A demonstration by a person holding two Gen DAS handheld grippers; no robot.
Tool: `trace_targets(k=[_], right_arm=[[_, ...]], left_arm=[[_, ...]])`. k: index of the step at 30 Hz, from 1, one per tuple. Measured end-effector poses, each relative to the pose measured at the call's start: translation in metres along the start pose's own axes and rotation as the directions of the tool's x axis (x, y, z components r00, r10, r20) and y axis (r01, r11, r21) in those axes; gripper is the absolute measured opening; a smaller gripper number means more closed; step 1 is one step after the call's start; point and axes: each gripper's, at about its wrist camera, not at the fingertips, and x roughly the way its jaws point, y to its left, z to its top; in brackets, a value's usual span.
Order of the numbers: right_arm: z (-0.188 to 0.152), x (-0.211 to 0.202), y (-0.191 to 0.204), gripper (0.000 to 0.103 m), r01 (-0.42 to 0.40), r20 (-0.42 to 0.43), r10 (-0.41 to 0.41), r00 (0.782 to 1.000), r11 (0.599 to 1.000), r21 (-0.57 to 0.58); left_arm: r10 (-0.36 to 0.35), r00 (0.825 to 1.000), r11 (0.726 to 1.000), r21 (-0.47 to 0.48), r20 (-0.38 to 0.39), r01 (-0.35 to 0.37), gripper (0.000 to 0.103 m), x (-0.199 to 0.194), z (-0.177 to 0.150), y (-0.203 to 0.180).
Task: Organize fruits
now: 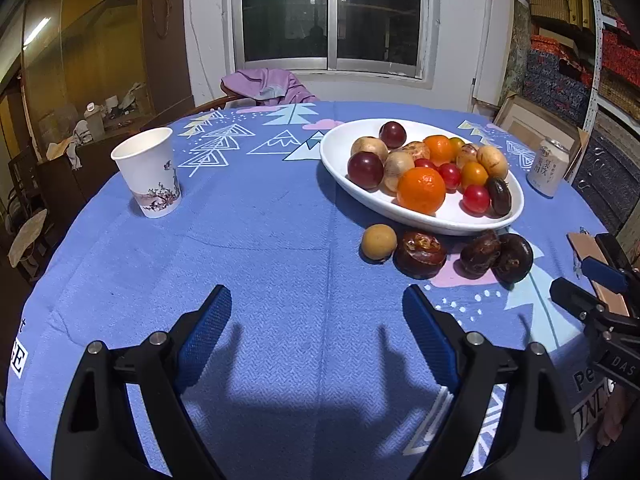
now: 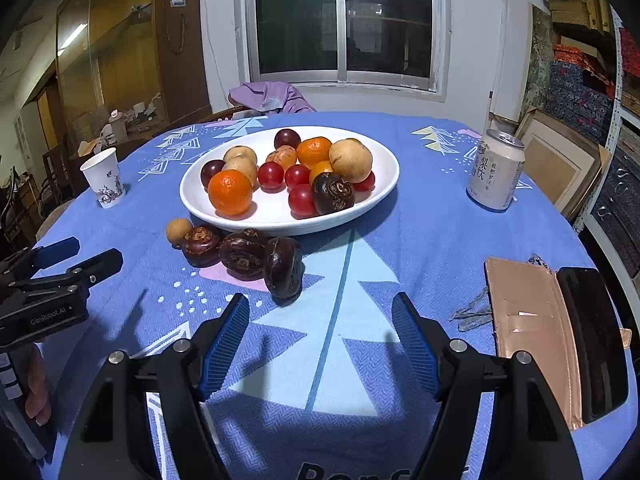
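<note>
Right wrist: three water chestnuts [image 2: 244, 258], one longan [image 2: 179, 230] beside plate [image 2: 384, 184]; both jaws released.

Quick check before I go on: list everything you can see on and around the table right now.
plate: 1, white, table centre, piled with fruit
oranges: 2 clear, orange, on plate
cherry tomatoes: several, red, on plate
water chestnuts: 3, dark brown, on cloth before plate
small round fruit: 1, tan, beside them
paper cup: 1, white, left
can: 1, white, right
phone case: 1, pink, open, right
tablecloth: 1, blue
left gripper: jaws open, empty
right gripper: jaws open, empty
</note>
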Motion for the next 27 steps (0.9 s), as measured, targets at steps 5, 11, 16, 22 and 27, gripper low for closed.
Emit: trace_targets(k=[5,11,16,22,27], right_arm=[[0.0003,-0.0004,-0.0016,0.075,-0.002,0.001,0.002,1.0,1.0,0.007],[0.0004,-0.0007,-0.0023,0.075,-0.003,0.003,0.003,1.0,1.0,0.011],[0.0003,-0.0008,-0.0022,0.075,-0.002,0.003,0.002,1.0,1.0,0.01],[0.0005,-0.0011,-0.0022,0.075,-0.004,0.005,0.004,1.0,1.0,0.014],[0.0004,-0.0011,-0.0024,0.075,-0.005,0.005,0.005,1.0,1.0,0.014]], left_arm=[[0.028,0.999,1.0,0.01,0.018,-0.029,0.086,-0.0011,0.0002,-0.0007],[0.032,0.999,0.999,0.011,0.022,-0.033,0.086,-0.0011,0.0,-0.0006],[0.032,0.999,0.999,0.015,0.024,-0.033,0.086,-0.0017,-0.0009,-0.0006],[0.033,0.999,0.999,0.018,0.024,-0.033,0.086,-0.0016,-0.0012,-0.0023],[0.033,0.999,0.999,0.018,0.023,-0.034,0.086,-0.0011,-0.0016,-0.0021]])
